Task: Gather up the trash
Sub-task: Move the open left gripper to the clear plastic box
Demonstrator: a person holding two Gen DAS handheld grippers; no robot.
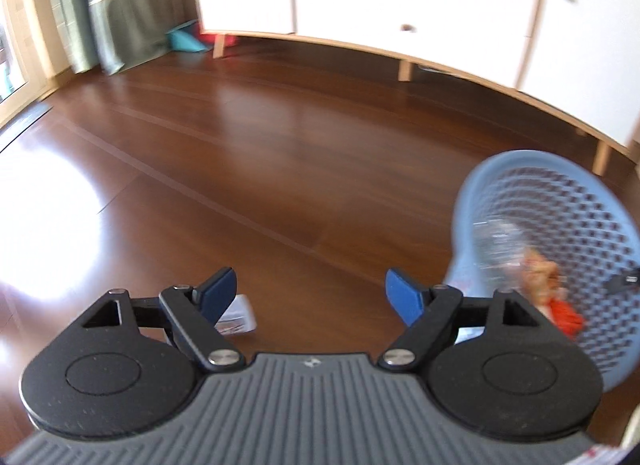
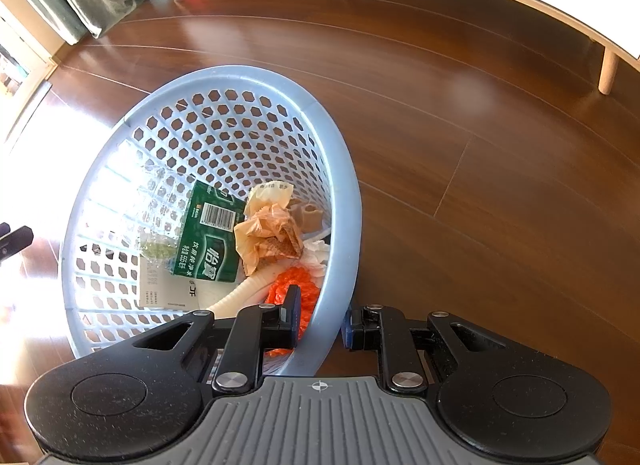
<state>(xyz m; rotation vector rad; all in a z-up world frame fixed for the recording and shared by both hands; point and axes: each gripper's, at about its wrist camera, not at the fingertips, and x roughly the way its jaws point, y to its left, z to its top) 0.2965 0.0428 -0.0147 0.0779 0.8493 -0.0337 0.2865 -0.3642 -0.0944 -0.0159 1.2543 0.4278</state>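
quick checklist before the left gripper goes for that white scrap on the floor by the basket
1. Left gripper jaws open, nothing between them: ok.
2. White scrap in view: ok, partly hidden behind one finger.
3. Right gripper jaws clamped on blue basket rim: ok.
4. Basket tilted, trash inside, green carton included: ok.
5. Left view sharp enough to aim: not ok, blurred.
6. What the scrap is: cannot tell.

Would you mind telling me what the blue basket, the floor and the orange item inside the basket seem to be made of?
The blue basket looks like moulded plastic with a matte finish: a smooth rim and walls of even hexagonal holes. The floor seems to be polished dark wood or wood-look laminate, given its plank seams, grain and glare. The orange item is probably thin, glossy plastic film, crumpled into fine wrinkles.
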